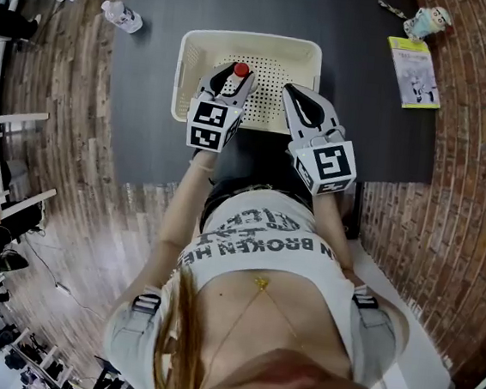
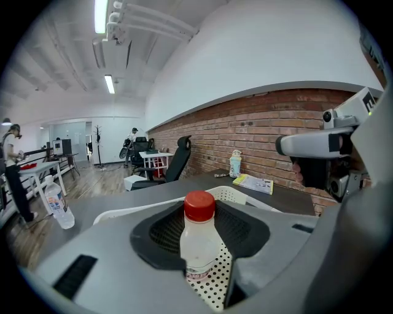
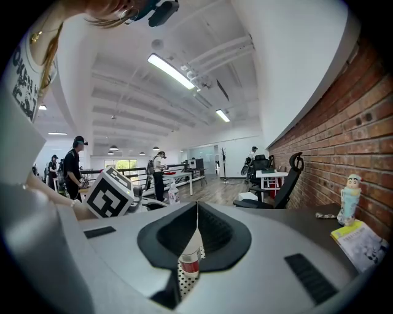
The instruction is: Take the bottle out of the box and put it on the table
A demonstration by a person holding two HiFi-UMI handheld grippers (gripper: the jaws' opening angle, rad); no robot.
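Note:
A clear bottle with a red cap (image 1: 240,70) stands upright over the inside of the cream perforated box (image 1: 198,42) on the dark table. My left gripper (image 1: 231,83) is shut on its body. In the left gripper view the bottle (image 2: 198,239) fills the gap between the jaws, with the box's dotted floor (image 2: 216,283) below it. Whether it rests on that floor I cannot tell. My right gripper (image 1: 289,99) hovers over the box's near right side, jaws shut and empty. In the right gripper view (image 3: 196,228) the bottle's label (image 3: 191,259) shows beneath the closed jaws.
A second water bottle (image 1: 122,16) lies on the table's far left corner. A booklet (image 1: 414,71) and a small figurine bottle (image 1: 427,22) sit at the far right by the brick wall. Office chairs (image 2: 175,160) and people stand beyond the table.

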